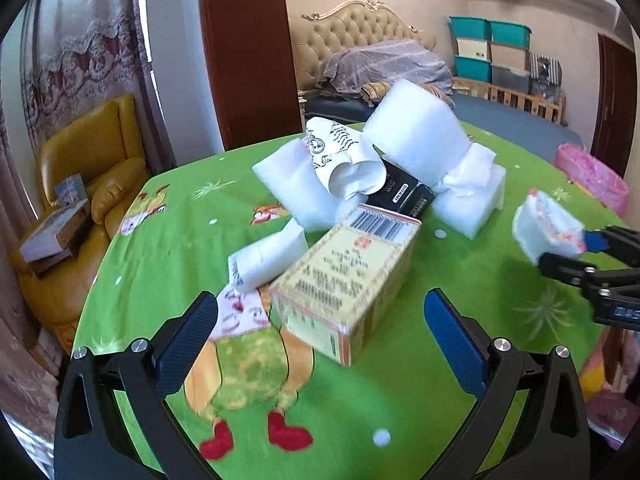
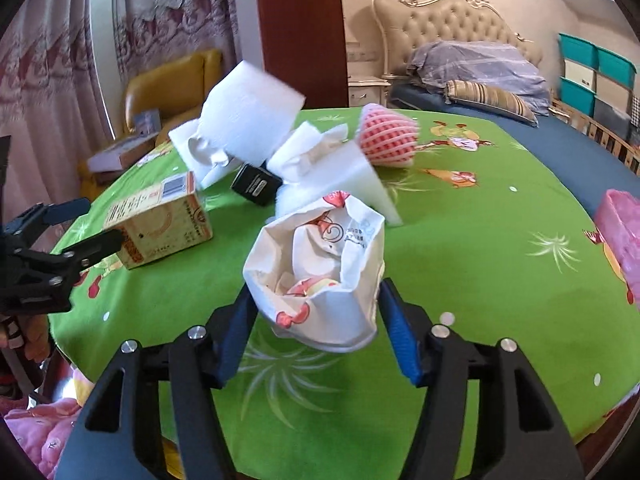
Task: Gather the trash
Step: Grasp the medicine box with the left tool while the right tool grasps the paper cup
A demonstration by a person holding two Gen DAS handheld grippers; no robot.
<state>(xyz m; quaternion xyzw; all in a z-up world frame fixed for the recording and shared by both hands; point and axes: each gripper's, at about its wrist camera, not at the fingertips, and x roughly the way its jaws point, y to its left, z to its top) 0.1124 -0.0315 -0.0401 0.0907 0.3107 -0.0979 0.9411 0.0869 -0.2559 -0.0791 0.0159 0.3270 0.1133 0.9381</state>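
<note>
Above the green tablecloth (image 2: 480, 272), right fingers (image 2: 394, 320) clamp a crumpled cup (image 2: 320, 272); left fingers (image 1: 452, 328) gape empty.

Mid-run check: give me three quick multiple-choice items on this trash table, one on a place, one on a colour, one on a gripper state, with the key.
1. Where does the pink bag sit, seen from the right wrist?
A. at the table's right edge
B. under the yellow carton
C. on the armchair

2. What colour is the tablecloth?
A. blue
B. green
C. white

3. What is the right gripper doing?
A. standing open with nothing in it
B. gripping the black box
C. shut on the crumpled paper cup

Key: 1 A, it lies at the right rim of the cloth. 2 B, green with cartoon prints. 3 C, both blue pads press the cup's sides, while the left gripper stands open before the yellow carton.
</note>
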